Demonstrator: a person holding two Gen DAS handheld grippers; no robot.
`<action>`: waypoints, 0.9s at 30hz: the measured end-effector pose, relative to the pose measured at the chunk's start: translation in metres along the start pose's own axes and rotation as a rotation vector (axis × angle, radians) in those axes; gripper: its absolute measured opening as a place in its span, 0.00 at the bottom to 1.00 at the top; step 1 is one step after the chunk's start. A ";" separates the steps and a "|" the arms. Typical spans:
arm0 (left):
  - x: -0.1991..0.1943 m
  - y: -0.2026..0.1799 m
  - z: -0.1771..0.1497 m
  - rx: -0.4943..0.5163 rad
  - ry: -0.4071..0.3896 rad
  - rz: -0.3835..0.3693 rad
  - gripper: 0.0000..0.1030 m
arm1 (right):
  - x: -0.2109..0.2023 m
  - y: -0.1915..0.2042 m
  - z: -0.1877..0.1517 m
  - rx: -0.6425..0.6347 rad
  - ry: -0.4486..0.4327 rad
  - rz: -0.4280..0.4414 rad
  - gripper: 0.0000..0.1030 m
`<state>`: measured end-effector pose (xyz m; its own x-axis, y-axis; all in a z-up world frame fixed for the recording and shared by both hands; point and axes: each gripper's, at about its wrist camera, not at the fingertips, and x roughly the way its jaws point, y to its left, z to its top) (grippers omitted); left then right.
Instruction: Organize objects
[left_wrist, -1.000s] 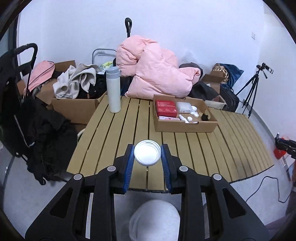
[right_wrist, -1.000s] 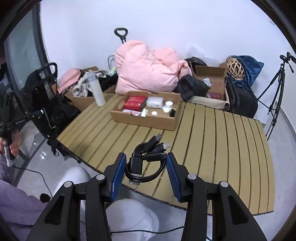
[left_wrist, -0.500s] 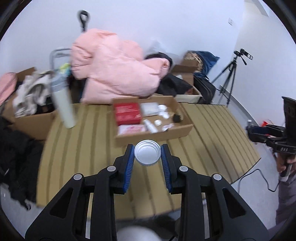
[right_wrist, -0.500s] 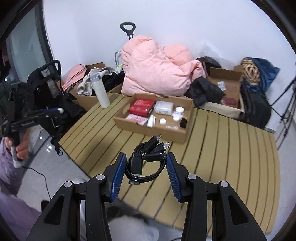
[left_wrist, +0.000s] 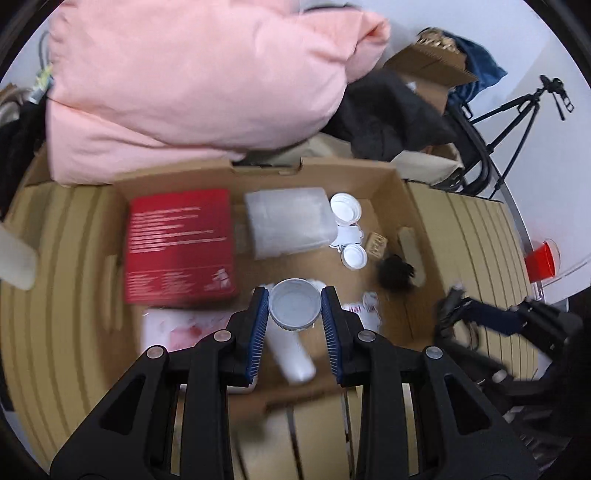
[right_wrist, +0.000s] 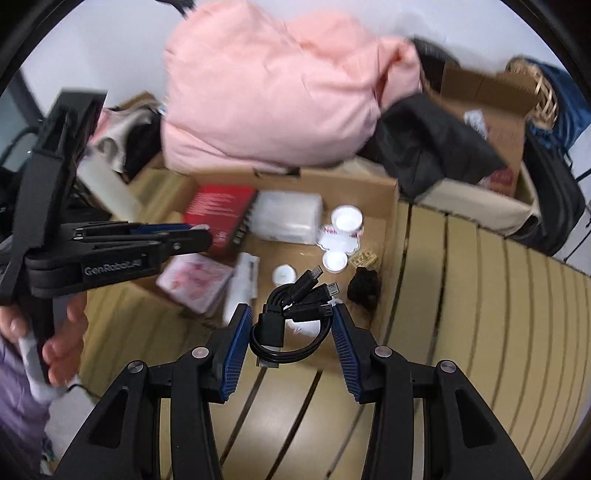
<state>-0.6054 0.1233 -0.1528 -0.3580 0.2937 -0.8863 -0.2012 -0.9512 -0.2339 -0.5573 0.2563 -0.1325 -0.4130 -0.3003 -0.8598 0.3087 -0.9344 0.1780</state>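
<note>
Lid (left_wrist: 294, 309) first: the small round white cap sits clamped between the blue pads of the left gripper (left_wrist: 294, 314), held face-up just ahead of the tool. Directly beyond and beneath it lies the open cardboard box (left_wrist: 402, 181), with a red box (left_wrist: 179, 245) ahead to the left, a clear plastic pack (left_wrist: 290, 221) straight ahead, and two white caps (left_wrist: 346, 210) ahead to the right. A white tube (left_wrist: 291, 356) lies under the pads. I judge this to be the carry-and-place step; next the lid needs lowering onto a bare patch of the box floor, then letting go.

From the right tool, the coiled black cable (right_wrist: 291, 319) is pinched between the pads of the right gripper (right_wrist: 291, 334), its plugs pointing forward. The box sits just ahead, a dark clump (right_wrist: 364, 288) ahead to the right, the left tool off to the left side. The cable also looks ready to go in.

Half a second ago both tools hung back over the slatted table (right_wrist: 480, 295) with the box well ahead; now both are over or at its near edge, grips unchanged.
</note>
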 end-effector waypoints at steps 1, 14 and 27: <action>0.012 0.001 0.002 -0.010 0.016 -0.008 0.25 | 0.014 -0.004 0.002 0.012 0.011 0.002 0.47; -0.030 0.023 0.015 -0.023 -0.080 0.040 0.77 | 0.017 -0.005 0.021 0.022 -0.001 0.001 0.85; -0.248 0.016 -0.103 0.072 -0.362 0.229 1.00 | -0.121 0.053 -0.029 -0.039 -0.090 0.022 0.85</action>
<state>-0.4263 0.0252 0.0220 -0.6947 0.1021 -0.7121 -0.1378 -0.9904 -0.0076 -0.4665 0.2489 -0.0332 -0.4804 -0.3380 -0.8093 0.3509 -0.9198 0.1759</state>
